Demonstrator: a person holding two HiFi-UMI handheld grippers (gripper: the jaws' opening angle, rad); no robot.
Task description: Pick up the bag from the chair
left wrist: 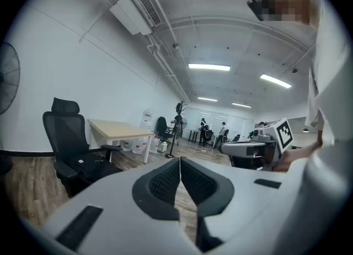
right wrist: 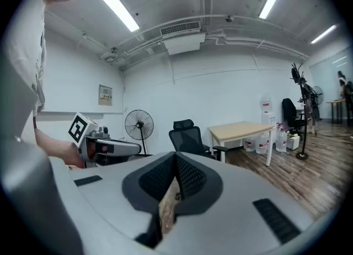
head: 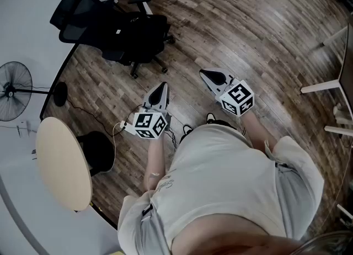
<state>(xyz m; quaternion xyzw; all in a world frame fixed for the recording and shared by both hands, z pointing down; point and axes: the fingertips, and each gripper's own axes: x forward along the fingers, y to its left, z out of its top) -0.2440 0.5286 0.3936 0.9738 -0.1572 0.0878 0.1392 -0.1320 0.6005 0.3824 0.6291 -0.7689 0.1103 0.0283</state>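
On the chair (head: 77, 11) seat, the black bag (head: 135, 30) is lying untouched. You are standing well short of the chair, carrying the left gripper (head: 162, 88) and right gripper (head: 208, 75) pressed together on nothing, probably because the chair is not within reach yet.

Pale short-sleeved T-shirt (head: 220, 187); ahead of it, grey left gripper (head: 161, 87) and right gripper (head: 205, 74) bearing black-and-white marker cubes (head: 150, 125).

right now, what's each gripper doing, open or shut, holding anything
left gripper: closed, holding nothing
right gripper: closed, holding nothing
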